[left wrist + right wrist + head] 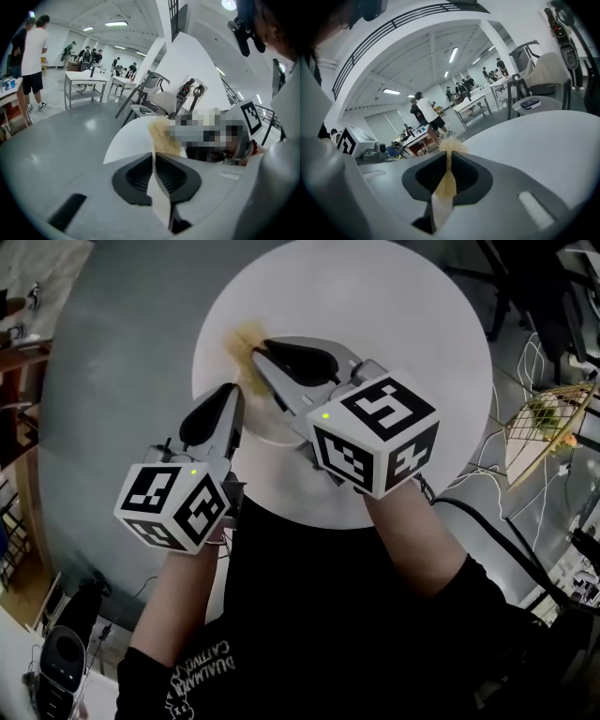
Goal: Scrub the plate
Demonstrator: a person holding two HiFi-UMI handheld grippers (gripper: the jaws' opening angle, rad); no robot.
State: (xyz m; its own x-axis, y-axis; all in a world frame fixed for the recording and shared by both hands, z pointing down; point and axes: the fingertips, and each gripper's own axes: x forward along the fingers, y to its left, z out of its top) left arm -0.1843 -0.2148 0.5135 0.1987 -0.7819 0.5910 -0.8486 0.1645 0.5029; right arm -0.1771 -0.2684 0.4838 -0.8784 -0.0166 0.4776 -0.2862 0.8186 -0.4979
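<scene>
A white plate [270, 420] lies on the round white table [394, 306], between my two grippers. My left gripper [231, 392] is shut on the plate's near-left rim. In the left gripper view its jaws [154, 157] pinch the thin white plate [131, 138] edge. My right gripper [259, 349] reaches over the plate and is shut on a tan, fibrous scrubber [244, 339]. That scrubber [451, 146] sticks out past the closed jaws of the right gripper [449, 158]. The scrubber [164, 133] rests at the plate's far edge.
A wire basket [546, 427] with several items stands on the floor to the right, with cables [487, 474] beside it. A black device [61, 662] sits at lower left. Metal tables [86, 82], a chair [152, 86] and people stand in the background.
</scene>
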